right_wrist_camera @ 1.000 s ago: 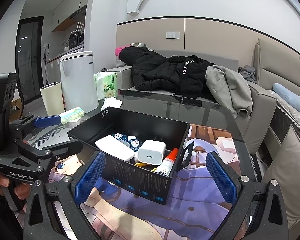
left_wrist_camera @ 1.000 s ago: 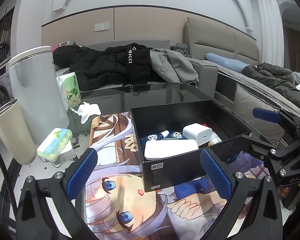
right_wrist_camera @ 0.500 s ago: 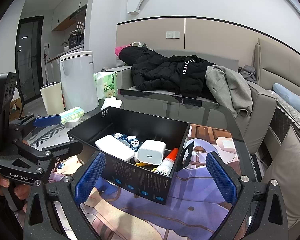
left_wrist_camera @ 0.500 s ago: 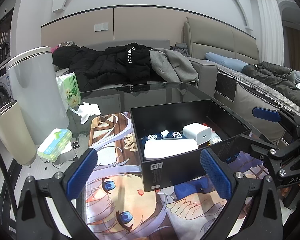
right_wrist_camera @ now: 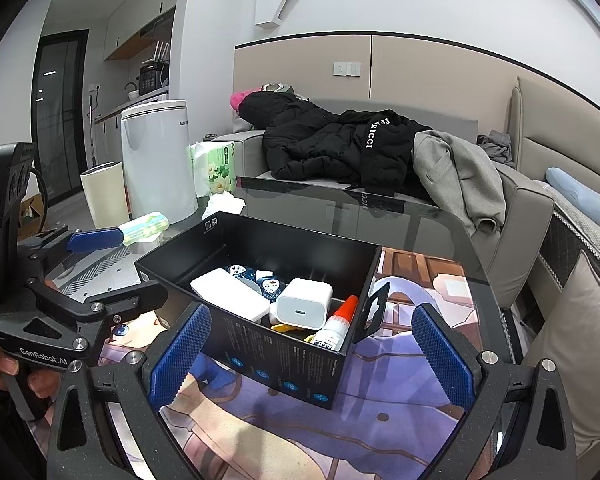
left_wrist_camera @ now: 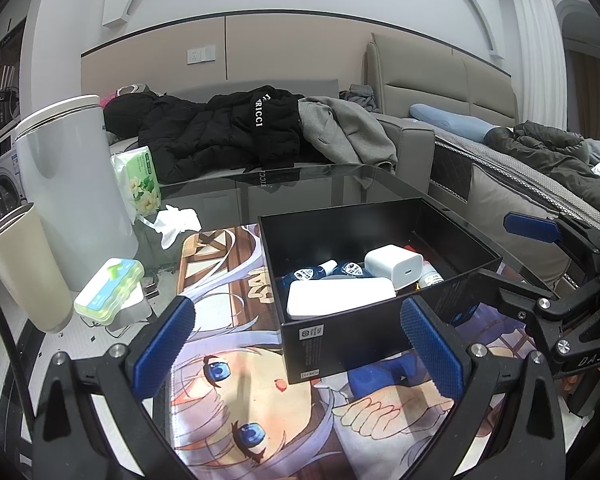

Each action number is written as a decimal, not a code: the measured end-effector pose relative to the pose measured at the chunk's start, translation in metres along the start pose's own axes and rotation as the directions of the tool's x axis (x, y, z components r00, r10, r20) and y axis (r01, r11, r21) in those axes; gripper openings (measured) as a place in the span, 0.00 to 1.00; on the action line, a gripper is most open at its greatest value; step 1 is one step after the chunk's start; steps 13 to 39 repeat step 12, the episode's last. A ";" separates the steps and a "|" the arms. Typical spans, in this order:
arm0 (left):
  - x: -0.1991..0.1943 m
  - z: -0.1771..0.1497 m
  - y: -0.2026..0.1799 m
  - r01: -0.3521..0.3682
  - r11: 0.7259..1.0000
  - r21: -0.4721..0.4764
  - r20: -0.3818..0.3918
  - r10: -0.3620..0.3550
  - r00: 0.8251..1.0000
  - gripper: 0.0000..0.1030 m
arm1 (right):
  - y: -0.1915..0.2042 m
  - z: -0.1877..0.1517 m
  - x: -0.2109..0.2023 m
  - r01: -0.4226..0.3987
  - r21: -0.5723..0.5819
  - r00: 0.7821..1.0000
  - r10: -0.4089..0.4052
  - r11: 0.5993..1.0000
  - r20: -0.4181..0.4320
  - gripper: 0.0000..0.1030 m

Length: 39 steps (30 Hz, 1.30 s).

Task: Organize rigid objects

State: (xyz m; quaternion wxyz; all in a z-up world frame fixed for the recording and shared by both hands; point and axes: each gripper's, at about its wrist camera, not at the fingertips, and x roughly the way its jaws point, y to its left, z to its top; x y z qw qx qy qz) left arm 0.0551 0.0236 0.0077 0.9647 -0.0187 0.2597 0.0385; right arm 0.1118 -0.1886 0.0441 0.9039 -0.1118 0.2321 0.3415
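The black box (left_wrist_camera: 340, 340) sits on the picture mat (left_wrist_camera: 228, 380) on the glass surface (left_wrist_camera: 300, 184), right in front of both tongs. Inside it lie a flat white power bank (left_wrist_camera: 340, 296), a white charger cube (left_wrist_camera: 394, 266), a glue bottle with a red tip (right_wrist_camera: 336, 328) and some small dark blue packs (right_wrist_camera: 272, 284).

The left tongs (left_wrist_camera: 296, 344) are wide apart and hold nothing. The right tongs (right_wrist_camera: 310, 354) are wide apart and hold nothing too.

The box looks like thin card, so I think it is light and its walls could bend if squeezed hard. The best place to hold it is likely a side wall near a corner, where it is stiffest. The charger and power bank look hard and smooth, so they could slip. Grab them across their flat sides.

The box's corner flap (right_wrist_camera: 374, 312) sticks out on the right and could catch. There is open mat in front of the box. On the left, a green and blue case (left_wrist_camera: 110, 290), a beige cup (left_wrist_camera: 24, 264) and a tall white bin (left_wrist_camera: 72, 184) crowd the edge, so there is less room there.
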 end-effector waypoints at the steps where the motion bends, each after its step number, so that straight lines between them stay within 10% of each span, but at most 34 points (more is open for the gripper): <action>1: 0.000 0.000 0.000 -0.001 1.000 0.000 0.000 0.001 1.000 1.00 | 0.000 0.000 0.000 -0.001 0.000 1.000 0.001 1.000 -0.001 0.99; 39: -0.001 0.000 0.000 -0.003 1.000 0.002 0.007 0.003 1.000 1.00 | -0.001 -0.001 0.001 -0.001 -0.001 1.000 0.001 1.000 -0.002 0.99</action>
